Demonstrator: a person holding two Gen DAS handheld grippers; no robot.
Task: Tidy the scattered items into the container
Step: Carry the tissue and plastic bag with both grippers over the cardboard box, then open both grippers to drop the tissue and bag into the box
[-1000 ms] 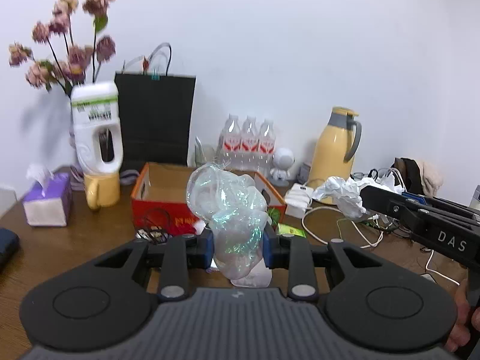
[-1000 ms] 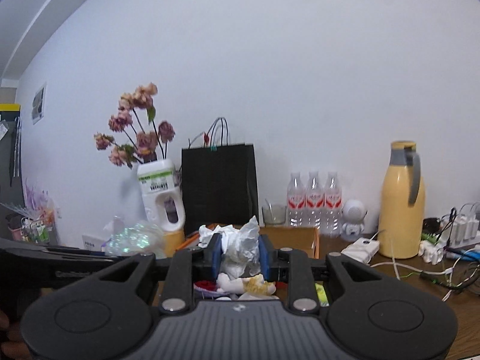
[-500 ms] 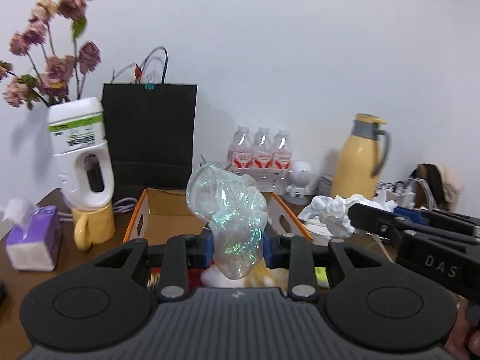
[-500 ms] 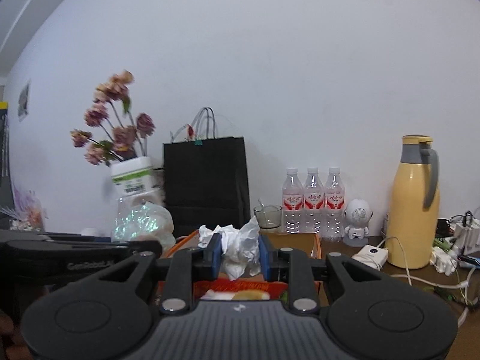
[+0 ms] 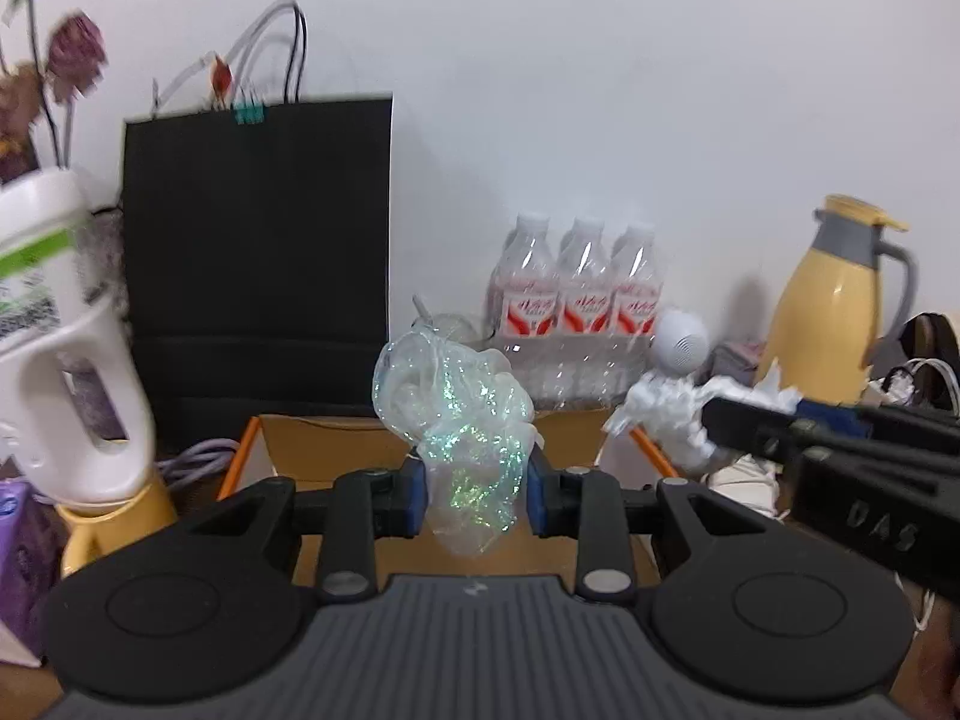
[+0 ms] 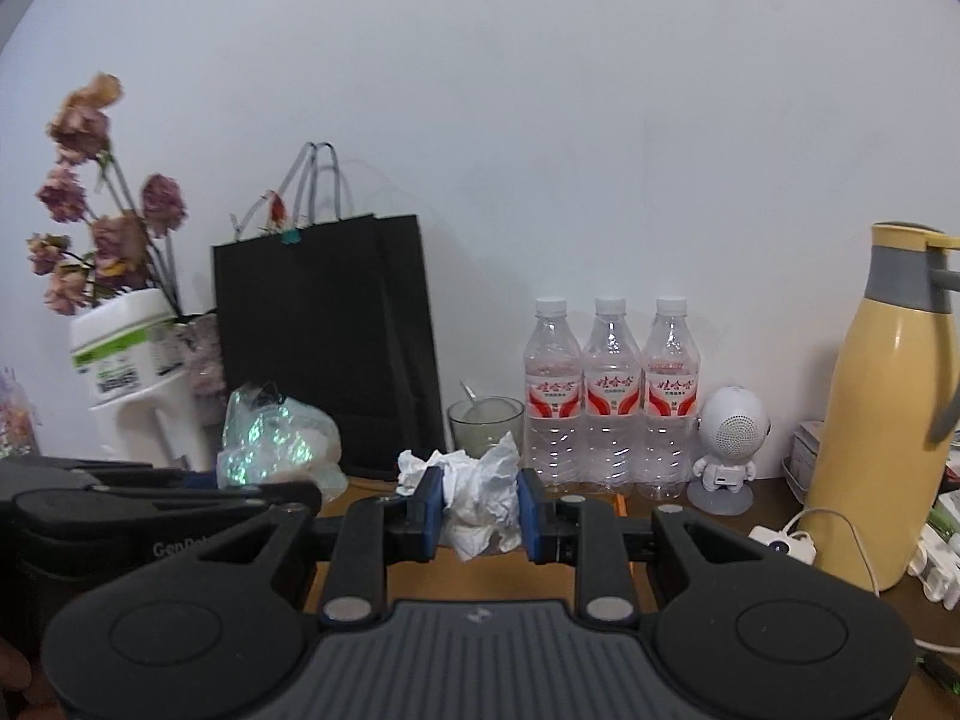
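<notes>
From the left wrist, the left tongs (image 5: pixel 477 495) are clenched on a crumpled wad of iridescent plastic film (image 5: pixel 459 420), its bulk swelling above the blue pads (image 5: pixel 414 495); directly beyond the tongs stands the open cardboard box (image 5: pixel 336 441) with orange edges, and behind that a black paper bag (image 5: pixel 258 264) against the wall; to the right, the right tongs (image 5: pixel 714 414) reach in from the side, gripping a ball of white paper (image 5: pixel 666 414) over the box's right rim — three water bottles (image 5: pixel 579 300) and a yellow thermos (image 5: pixel 831 306) stand further back. From the right wrist, the right tongs (image 6: pixel 480 507) pinch the white paper (image 6: pixel 480 498) between their pads; to the left, the left tongs (image 6: pixel 198 480) carry the plastic film (image 6: pixel 270 441) at about the same height; ahead stand a glass cup (image 6: pixel 486 423), the bottles (image 6: pixel 612 390) and a small white robot figure (image 6: pixel 729 450) on the table (image 6: pixel 774 501).
</notes>
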